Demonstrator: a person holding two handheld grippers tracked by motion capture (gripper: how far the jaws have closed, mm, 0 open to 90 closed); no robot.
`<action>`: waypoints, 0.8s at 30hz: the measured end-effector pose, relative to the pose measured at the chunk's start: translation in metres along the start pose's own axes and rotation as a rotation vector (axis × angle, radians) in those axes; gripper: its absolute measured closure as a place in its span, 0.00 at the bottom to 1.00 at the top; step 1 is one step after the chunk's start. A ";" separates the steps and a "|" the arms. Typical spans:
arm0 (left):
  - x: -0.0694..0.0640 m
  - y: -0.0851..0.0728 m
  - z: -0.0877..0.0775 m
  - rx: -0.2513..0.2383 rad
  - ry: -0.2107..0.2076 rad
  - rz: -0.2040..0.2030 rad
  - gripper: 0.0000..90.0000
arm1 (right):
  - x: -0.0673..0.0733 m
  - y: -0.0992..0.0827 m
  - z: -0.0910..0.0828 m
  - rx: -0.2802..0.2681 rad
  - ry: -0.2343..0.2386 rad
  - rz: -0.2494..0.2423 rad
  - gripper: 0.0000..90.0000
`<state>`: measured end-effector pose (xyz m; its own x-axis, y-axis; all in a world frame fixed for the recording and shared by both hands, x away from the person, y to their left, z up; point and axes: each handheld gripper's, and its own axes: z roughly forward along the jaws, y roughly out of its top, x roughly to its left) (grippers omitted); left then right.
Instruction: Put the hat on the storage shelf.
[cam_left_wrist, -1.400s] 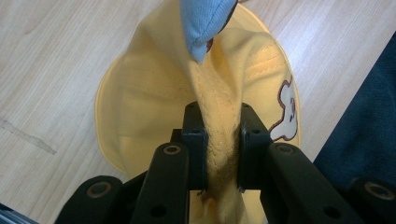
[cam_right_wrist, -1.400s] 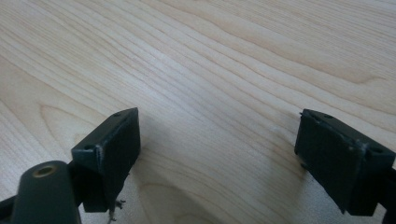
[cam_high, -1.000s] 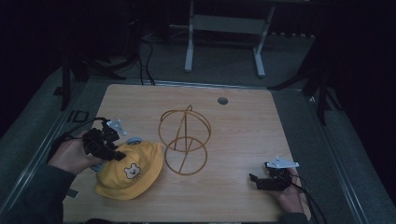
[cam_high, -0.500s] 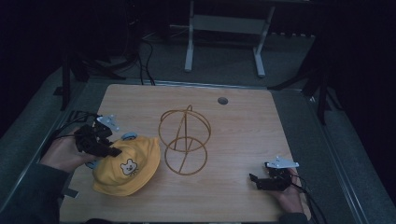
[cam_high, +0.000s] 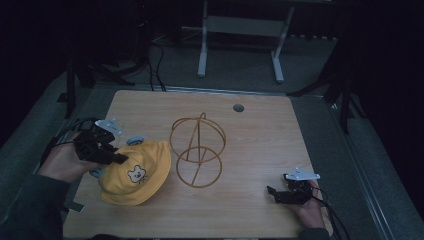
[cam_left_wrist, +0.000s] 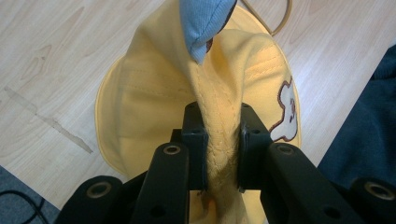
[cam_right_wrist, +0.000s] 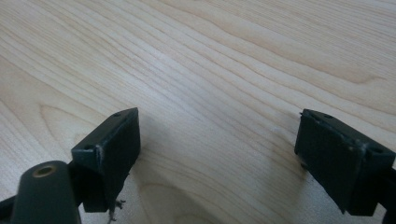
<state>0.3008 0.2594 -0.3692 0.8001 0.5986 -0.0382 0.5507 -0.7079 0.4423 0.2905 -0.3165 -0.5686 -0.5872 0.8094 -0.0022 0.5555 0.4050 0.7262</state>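
Yellow cloth of the bear hat (cam_high: 134, 174) is pinched tight in the left gripper (cam_left_wrist: 219, 144) at the table's (cam_high: 260, 120) left side, beside the wire stand (cam_high: 198, 150), so I think lifting it onto that stand comes next, while the right gripper (cam_right_wrist: 217, 154) rests wide open, holding nothing.

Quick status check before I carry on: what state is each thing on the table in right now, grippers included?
Yellow hat: lying on the table, its brim pinched up into a fold.
Left gripper: shut on the hat's folded brim.
Right gripper: open, nothing between the jaws, low over bare wood.
Wire stand: upright, bare, beside the hat.
Table: hat and stand resting on it.
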 end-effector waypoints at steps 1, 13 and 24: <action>0.000 0.000 0.000 0.000 0.000 0.000 0.86 | 0.000 0.000 0.000 0.000 0.000 0.000 0.16; 0.006 -0.003 -0.012 -0.046 -0.014 -0.021 0.86 | 0.000 0.000 0.000 0.001 0.000 -0.001 0.16; 0.009 -0.006 -0.019 -0.056 -0.010 -0.037 0.86 | 0.000 0.000 0.000 0.000 0.000 0.000 0.16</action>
<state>0.3002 0.2763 -0.3552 0.7819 0.6201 -0.0642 0.5661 -0.6633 0.4895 0.2905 -0.3165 -0.5686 -0.5872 0.8095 -0.0021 0.5556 0.4049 0.7262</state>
